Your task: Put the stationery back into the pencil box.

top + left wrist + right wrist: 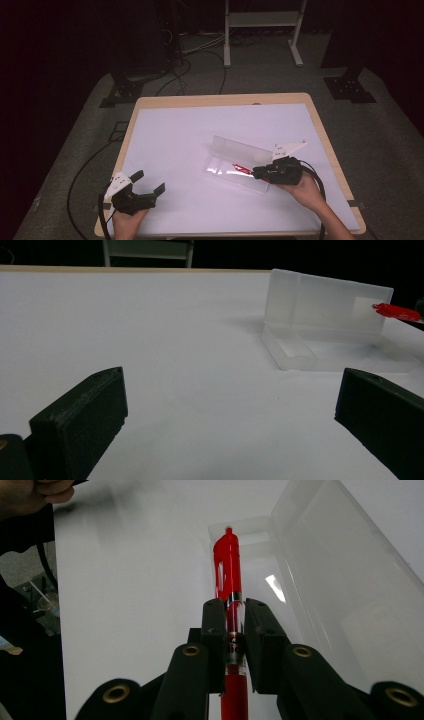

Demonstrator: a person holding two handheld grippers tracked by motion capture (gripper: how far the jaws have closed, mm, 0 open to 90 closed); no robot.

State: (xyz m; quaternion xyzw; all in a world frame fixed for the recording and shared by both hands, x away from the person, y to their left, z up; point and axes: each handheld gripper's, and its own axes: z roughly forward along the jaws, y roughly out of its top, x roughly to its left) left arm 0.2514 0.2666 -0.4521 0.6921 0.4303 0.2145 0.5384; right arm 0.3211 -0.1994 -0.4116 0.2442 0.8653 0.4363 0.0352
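The right gripper (234,630) has its fingers pinching a red pen (229,575) mid-barrel, over the open clear case (240,157) on the white surface (200,130); judged light, stiff, slippery; the left gripper (149,182) idles with fingers spread.

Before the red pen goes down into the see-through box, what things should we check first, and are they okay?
1. Pen held firmly: ok. The right tool is shut on the red pen.
2. Box open: ok. The clear box has its lid standing up.
3. Pen lined up with the box: ok. In the right gripper view the pen points along the tray.
4. Pen above the tray: ok, judging from the high view; its height over the tray, cannot tell.
5. Other hand out of the way: ok. The left tool is open, holds nothing and sits far from the box.
6. Box steady when touched: cannot tell; nothing holds it.
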